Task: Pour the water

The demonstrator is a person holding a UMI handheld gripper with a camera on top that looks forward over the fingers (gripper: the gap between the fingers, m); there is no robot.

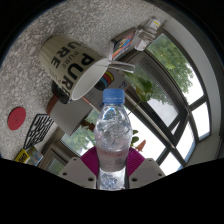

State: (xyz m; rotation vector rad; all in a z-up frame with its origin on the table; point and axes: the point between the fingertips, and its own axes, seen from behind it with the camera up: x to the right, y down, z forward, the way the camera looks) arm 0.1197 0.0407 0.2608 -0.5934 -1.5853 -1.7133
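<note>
A clear plastic water bottle (113,135) with a pale blue cap stands upright between my fingers. My gripper (111,170) is shut on the bottle, with both pink pads pressed on its lower body. Beyond the bottle's cap, a large white paper cup (71,63) with dark lettering appears tilted in my view, its open mouth turned toward the bottle. The whole scene looks rotated, so the gripper is tilted.
A large window (165,85) with dark frames and green trees outside lies beyond the bottle. A red round object (16,118) and a striped black-and-white item (38,128) sit on the surface beside the cup. Some small items (135,38) lie past the cup.
</note>
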